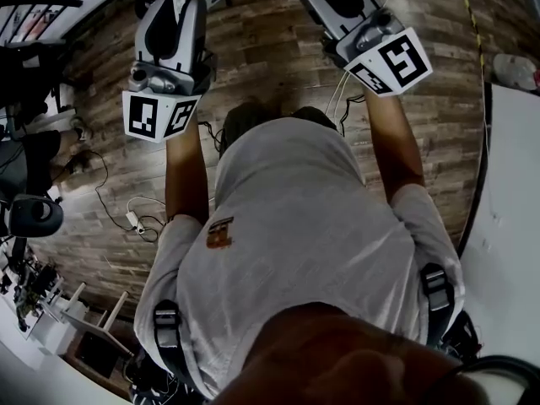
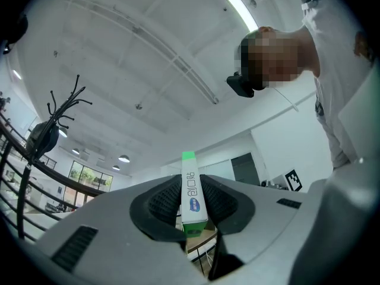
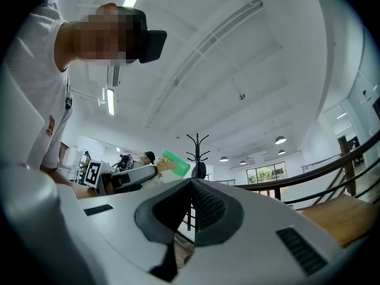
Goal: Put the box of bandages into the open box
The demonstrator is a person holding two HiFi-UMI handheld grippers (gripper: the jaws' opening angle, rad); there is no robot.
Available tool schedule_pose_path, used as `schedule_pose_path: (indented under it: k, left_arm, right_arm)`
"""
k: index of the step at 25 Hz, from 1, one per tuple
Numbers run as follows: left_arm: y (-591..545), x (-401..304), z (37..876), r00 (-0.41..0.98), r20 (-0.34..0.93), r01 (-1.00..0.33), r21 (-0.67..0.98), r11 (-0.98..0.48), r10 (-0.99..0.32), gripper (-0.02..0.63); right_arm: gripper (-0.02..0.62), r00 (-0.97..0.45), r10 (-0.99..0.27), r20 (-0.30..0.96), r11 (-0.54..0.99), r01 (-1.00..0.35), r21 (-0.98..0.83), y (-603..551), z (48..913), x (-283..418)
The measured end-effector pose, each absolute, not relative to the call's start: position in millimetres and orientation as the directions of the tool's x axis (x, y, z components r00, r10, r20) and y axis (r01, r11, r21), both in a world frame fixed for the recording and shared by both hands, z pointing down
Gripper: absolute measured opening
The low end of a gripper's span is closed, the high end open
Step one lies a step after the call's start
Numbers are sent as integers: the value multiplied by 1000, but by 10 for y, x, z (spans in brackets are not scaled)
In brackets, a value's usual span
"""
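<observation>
The box of bandages [image 2: 193, 195] reads 创口贴 along its narrow white side.

The left arm [image 1: 186, 175] and right arm [image 1: 402, 146] were stretched forward — the left gripper [image 2: 193, 211] was clamped on the bandage box [image 2: 189, 180], the right gripper [image 3: 191, 203] was closed on nothing.

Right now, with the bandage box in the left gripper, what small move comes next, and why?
Probably tip the left gripper downward without loosening it. It is shut on the box of bandages, but it points up at the ceiling, and no view shows the open box yet.
</observation>
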State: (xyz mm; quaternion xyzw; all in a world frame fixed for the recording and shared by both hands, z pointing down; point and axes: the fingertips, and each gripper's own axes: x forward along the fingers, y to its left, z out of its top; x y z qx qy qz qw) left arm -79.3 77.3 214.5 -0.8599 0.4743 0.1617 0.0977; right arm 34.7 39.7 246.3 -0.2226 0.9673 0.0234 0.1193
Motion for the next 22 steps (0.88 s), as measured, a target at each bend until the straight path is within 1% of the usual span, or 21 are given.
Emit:
schedule_pose_path:
  k: [8, 22]
  left_arm:
    - [687, -698, 2147, 499, -373, -847, -22, -530, -782, 110]
    - [43, -941, 2143, 527, -390, -825, -19, -565, -755, 110]
  right_arm:
    - [31, -872, -427, -238, 898, -440, 0, 328, 2488, 475]
    - [31, -859, -465, -212, 877, -480, 18, -231, 2520, 259]
